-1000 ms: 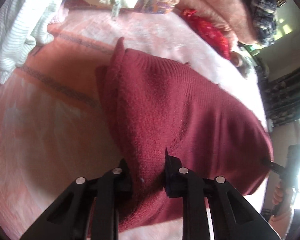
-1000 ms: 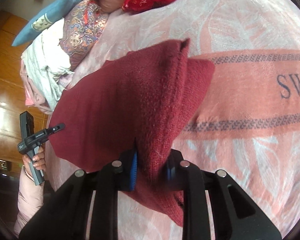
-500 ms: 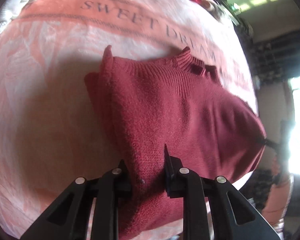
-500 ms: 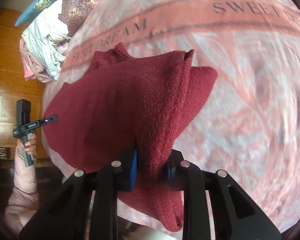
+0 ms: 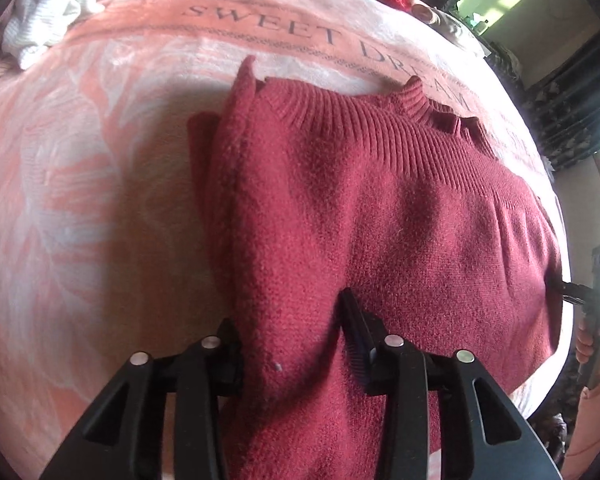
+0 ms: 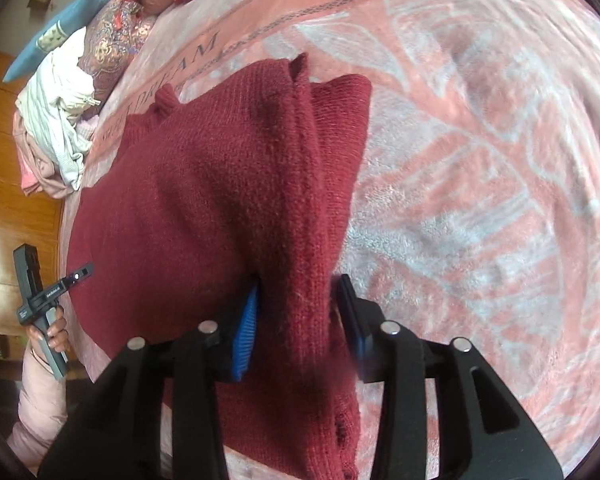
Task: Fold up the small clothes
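Sweater: dark red knit sweater (image 5: pixel 380 216) — lifted end pinched up at the bottom of both wrist views, far end with the ribbed collar (image 5: pixel 428 100) lying on the bed blanket (image 5: pixel 80 184) just below the "SWEET DREAM" lettering.

Left gripper: left gripper (image 5: pixel 292 332) — fingers clenched on a thick bunch of the sweater's edge, knit bulging between them at lower centre of the left view.

Right gripper: right gripper (image 6: pixel 296 312) — fingers likewise clamped on a fold of the sweater, blue pad (image 6: pixel 246 332) pressed against the cloth at lower centre of the right view.

Change: a second ago the sweater hung over the plain part of the blanket with the pillow pile behind it; now the collar shows, resting by the lettering — the held end has been carried forward toward the collar end.

Meaning: reads as a fold mid-way, held edge being brought over the body of the sweater; not yet laid down.

Layers: doubled cloth visible along the sweater's side, upper centre in both views.

Surroundings: heap of pale clothes (image 6: pixel 60 120) upper left of the right view, well apart from the sweater.

Next: judged — lower the held edge onto the collar end, then let go.
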`<state>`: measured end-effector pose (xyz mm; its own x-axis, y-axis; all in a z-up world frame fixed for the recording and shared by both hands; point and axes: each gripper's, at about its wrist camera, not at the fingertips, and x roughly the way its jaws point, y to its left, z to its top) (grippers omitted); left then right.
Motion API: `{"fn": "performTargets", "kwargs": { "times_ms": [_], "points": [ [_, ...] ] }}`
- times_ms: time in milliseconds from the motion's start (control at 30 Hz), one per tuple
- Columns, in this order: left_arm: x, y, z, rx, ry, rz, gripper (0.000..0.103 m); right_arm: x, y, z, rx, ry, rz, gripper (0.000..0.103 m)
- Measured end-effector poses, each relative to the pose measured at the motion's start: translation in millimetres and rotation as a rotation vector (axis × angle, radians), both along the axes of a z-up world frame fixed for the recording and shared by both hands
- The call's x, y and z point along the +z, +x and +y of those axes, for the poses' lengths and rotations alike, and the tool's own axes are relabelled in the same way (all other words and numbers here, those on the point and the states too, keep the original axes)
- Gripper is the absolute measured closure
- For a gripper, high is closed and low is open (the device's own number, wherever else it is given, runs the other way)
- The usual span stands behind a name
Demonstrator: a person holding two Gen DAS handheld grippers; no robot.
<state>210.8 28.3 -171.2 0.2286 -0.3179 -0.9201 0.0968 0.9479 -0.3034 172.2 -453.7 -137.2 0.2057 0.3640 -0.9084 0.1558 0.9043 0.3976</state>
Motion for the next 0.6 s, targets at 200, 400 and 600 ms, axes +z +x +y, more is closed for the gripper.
{"fn": "performTargets", "kwargs": {
  "times_ms": [200,400,600],
  "points": [
    [28,-40,17,-0.011,-0.001,-0.026,0.037,30,-38,-4,0.026,0.008,-0.042,0.032],
    [18,-79,11,-0.033,0.039,-0.005,0.034,14,-78,3,0.068,0.006,0.022,0.031],
    [-2,-87,-2,-0.013,0.090,0.020,0.045,-10,-87,7,0.044,0.057,0.066,0.059]
  ]
}}
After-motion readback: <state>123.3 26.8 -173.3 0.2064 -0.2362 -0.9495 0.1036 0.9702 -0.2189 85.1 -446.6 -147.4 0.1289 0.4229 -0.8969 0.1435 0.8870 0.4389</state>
